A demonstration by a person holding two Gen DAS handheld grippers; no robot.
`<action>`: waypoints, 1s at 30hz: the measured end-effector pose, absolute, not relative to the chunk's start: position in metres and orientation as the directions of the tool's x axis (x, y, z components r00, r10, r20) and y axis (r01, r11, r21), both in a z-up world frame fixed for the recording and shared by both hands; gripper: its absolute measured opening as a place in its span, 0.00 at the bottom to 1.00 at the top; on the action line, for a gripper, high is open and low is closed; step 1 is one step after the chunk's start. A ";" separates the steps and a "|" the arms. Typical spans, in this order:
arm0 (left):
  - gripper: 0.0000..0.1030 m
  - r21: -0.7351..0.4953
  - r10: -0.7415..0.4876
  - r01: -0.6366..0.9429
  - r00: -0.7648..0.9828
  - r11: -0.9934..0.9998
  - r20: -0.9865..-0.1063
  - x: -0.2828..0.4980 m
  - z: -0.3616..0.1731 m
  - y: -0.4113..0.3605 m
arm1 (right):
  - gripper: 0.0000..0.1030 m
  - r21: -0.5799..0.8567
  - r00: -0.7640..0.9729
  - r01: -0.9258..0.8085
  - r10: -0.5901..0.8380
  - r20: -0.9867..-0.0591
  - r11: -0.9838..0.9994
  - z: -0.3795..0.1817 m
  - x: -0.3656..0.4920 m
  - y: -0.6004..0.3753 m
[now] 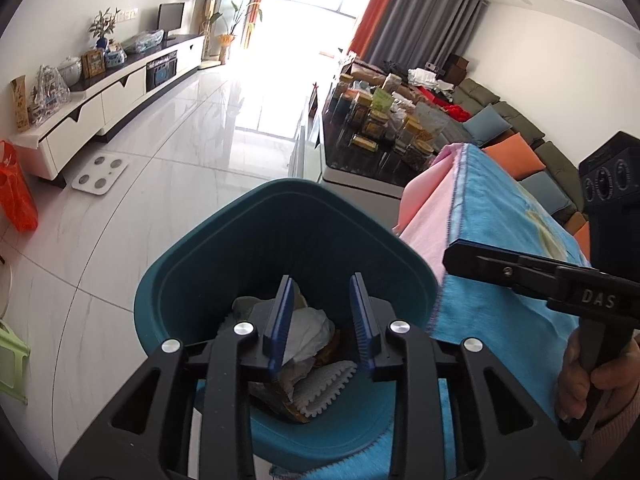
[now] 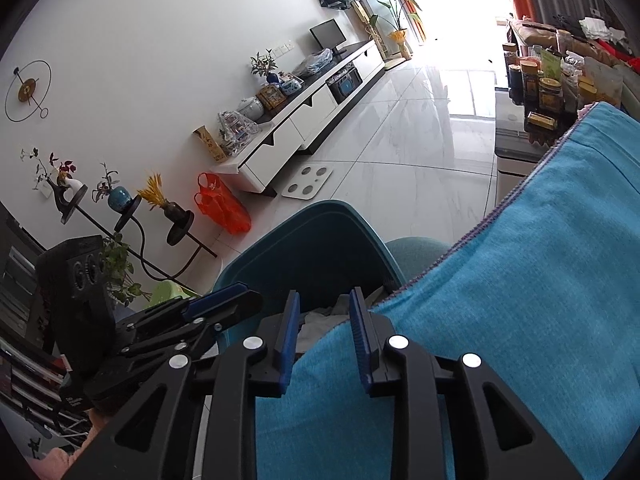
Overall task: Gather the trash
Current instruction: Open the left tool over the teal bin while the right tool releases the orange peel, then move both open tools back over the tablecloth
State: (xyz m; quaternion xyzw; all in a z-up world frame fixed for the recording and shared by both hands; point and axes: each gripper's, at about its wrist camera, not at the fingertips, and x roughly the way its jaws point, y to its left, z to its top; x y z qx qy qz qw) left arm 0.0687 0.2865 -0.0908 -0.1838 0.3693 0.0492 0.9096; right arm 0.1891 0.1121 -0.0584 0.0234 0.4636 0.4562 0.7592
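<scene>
A dark teal trash bin (image 1: 208, 280) stands on the floor beside the table; it also shows in the right wrist view (image 2: 320, 248). Crumpled white tissue (image 1: 308, 332), a white zigzag-edged wrapper (image 1: 326, 388) and brown scraps lie inside it. My left gripper (image 1: 322, 320) is open and empty, right over the bin's mouth. My right gripper (image 2: 324, 334) is open and empty, above the edge of the blue cloth (image 2: 540, 280) next to the bin. The right gripper also shows in the left wrist view (image 1: 520, 270), over the cloth.
The blue cloth (image 1: 492, 232) with a pink layer (image 1: 428, 208) covers the table at right. A coffee table with jars (image 1: 380, 128) and a sofa (image 1: 520, 128) lie beyond. A white TV cabinet (image 1: 112, 92), a scale (image 1: 100, 174) and an orange bag (image 1: 16, 196) stand at left.
</scene>
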 end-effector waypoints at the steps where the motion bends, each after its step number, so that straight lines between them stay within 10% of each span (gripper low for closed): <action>1: 0.30 -0.296 -0.046 -0.219 0.728 0.930 -0.684 0.065 -0.088 0.285 | 0.25 0.461 0.155 -0.672 0.718 -0.678 0.580 -0.057 0.188 0.108; 30: 0.48 -0.222 -0.440 0.389 0.671 0.894 -0.597 0.046 -0.041 0.054 | 0.38 0.415 0.564 -0.405 0.580 -0.588 0.815 -0.031 0.111 -0.175</action>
